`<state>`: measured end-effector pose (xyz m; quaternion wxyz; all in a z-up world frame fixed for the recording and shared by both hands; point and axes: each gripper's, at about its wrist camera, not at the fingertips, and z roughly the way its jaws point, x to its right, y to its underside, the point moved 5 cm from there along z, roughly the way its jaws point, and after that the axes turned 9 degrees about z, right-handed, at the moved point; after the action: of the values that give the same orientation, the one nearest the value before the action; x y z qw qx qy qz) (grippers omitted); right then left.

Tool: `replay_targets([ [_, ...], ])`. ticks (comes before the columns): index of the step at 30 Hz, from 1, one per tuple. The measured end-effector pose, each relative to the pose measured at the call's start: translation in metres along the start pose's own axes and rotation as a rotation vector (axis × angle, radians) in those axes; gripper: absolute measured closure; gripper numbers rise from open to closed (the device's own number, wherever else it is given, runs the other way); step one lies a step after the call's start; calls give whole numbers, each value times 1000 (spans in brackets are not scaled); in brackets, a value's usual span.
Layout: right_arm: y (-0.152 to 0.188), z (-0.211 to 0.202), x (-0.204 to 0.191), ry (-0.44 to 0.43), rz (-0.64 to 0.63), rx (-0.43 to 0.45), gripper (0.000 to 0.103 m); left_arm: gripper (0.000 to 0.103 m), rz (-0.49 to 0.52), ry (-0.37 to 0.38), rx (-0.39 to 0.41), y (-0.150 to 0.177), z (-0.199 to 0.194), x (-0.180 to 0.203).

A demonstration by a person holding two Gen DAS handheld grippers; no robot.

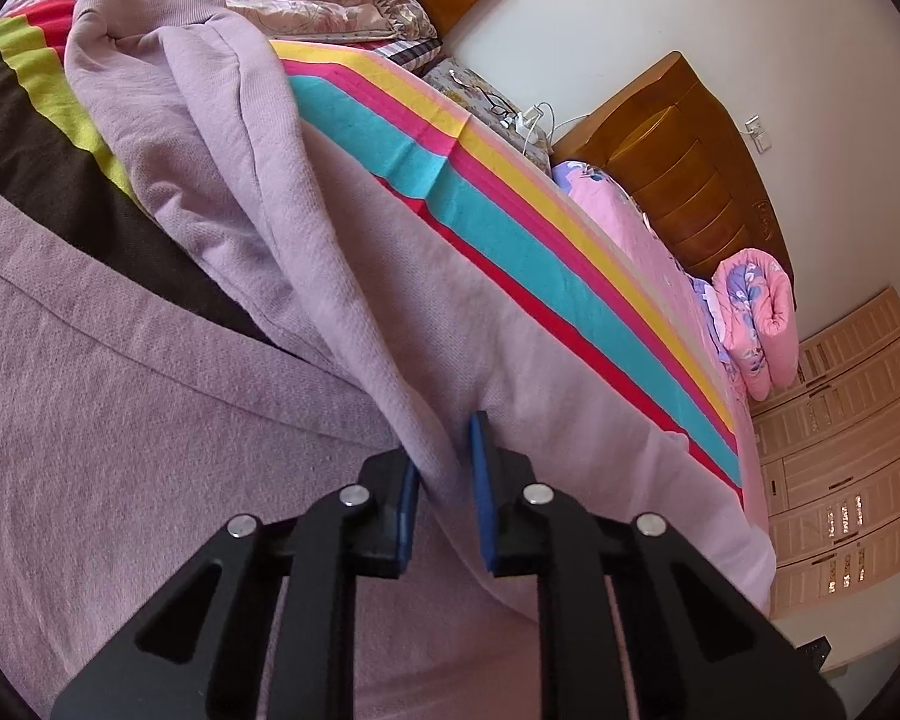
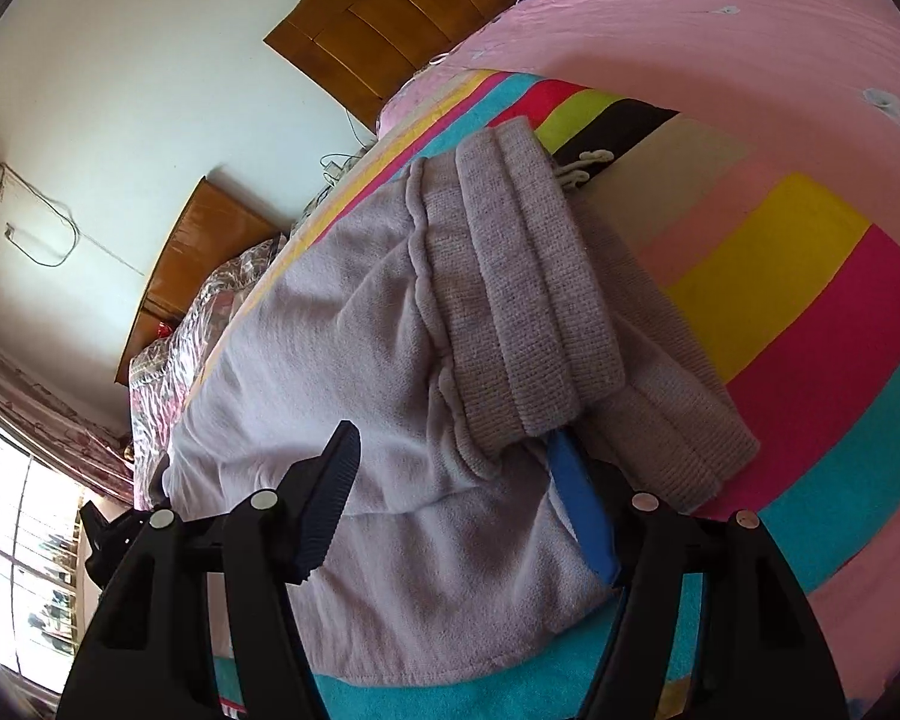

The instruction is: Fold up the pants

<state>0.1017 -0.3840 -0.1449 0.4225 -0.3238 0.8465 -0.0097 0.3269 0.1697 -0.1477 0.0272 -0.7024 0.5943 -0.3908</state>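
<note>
One pair of pale lilac knitted cotton pants (image 1: 168,396) lies on a bed covered by one blanket of bright stripes in teal, pink, yellow, red, lime and black (image 1: 546,264). The left gripper (image 1: 445,483), black with two blue-padded fingers, is clamped on a raised fold of the pants cloth, which rises ahead of it in a ridge toward a ribbed cuff (image 1: 150,6) at the far end. The right gripper (image 2: 456,510) has its two fingers spread wide apart, with the pants (image 2: 306,372) spread between them; its right finger sits just under the ribbed waistband (image 2: 522,300), which lies doubled over directly ahead, and one cream drawstring (image 2: 576,171) pokes out beyond the band. Past the blanket, ahead of both grippers, stand two brown wooden headboards (image 2: 390,18), and one rolled pink floral quilt (image 1: 756,324) rests to the right of the left gripper.
</note>
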Motion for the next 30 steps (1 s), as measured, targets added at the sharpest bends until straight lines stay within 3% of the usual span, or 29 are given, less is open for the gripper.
replay_targets([
  [2,-7,-1,2,43,-8,22,74,97,-9,14,18,0,-5,1],
  [3,-10,-3,-3,17,-21,26,85,98,-22,33,28,-1,-11,3],
  [8,-59,-12,-82,-10,-210,109,89,99,-11,126,83,-51,-48,31],
  [12,-125,-3,-157,-10,-300,179,90,99,7,113,84,-126,-48,61],
  [15,-143,-21,-182,-42,-319,241,90,99,103,99,178,-145,-87,93],
  [17,-132,-40,-174,-95,-323,252,90,98,227,91,269,-125,-129,111],
  [20,-91,-63,-110,-132,-262,212,90,98,369,68,348,-46,-174,109],
  [22,-53,-61,-49,-99,-186,139,90,98,392,53,296,20,-175,85],
  [25,-1,-32,25,20,-97,-10,90,98,349,-32,113,99,-133,28],
  [27,12,-30,41,-11,-48,-3,90,98,312,-83,31,124,-101,-1],
  [30,11,-31,32,24,-91,12,89,96,242,-60,28,124,-87,-14],
])
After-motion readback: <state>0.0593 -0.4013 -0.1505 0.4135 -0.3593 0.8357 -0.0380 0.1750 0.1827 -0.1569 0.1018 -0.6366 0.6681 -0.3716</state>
